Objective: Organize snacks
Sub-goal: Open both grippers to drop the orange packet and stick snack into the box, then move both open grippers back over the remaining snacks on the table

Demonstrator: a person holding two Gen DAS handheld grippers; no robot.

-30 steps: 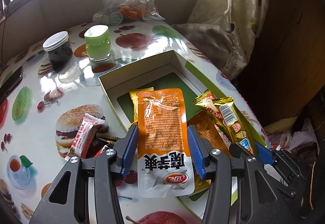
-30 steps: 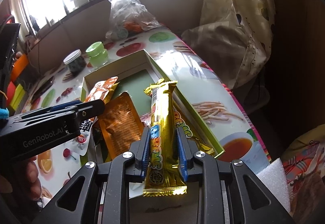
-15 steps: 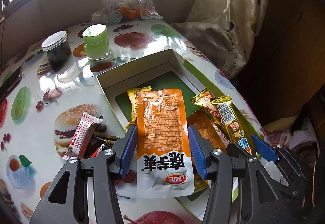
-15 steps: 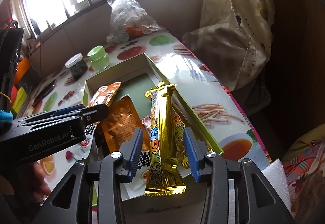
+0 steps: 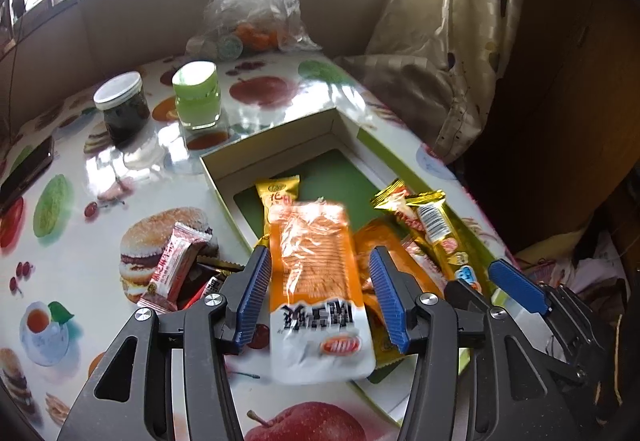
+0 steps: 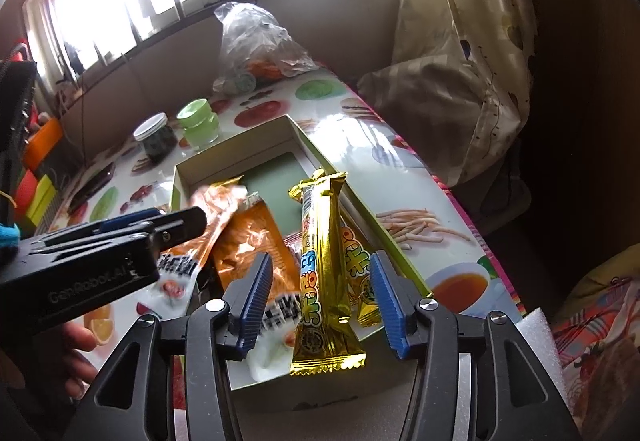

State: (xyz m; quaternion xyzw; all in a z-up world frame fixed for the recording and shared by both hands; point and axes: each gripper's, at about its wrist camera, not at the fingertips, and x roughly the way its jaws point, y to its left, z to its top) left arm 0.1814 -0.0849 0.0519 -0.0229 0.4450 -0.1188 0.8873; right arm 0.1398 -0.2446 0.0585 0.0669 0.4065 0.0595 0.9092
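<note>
An open cardboard box (image 5: 272, 133) with a green floor lies on the fruit-print table. My left gripper (image 5: 320, 253) hangs over its near left corner, open. An orange-and-white snack packet (image 5: 312, 265) is between its blue pads, blurred and clear of both. My right gripper (image 6: 320, 259) is over the box's near right end, its jaws opening. A long gold snack bar (image 6: 322, 265) lies loose between its pads, leaning on the snacks in the box. Another orange packet (image 6: 248, 241) and a yellow packet (image 5: 278, 193) lie inside. A pink-wrapped bar (image 5: 170, 269) lies outside, left of the box.
A dark jar with a white lid (image 5: 122, 105) and a green jar (image 5: 198, 97) stand behind the box. A plastic bag (image 5: 252, 13) sits at the back. A phone (image 5: 24, 173) lies far left. A curtain (image 5: 440, 41) hangs past the table's right edge. A hand (image 6: 76, 345) holds the left gripper.
The right jaws have spread wide off the gold bar, which stays between them. The left jaws parted a little and the orange packet has come free of the pads.
</note>
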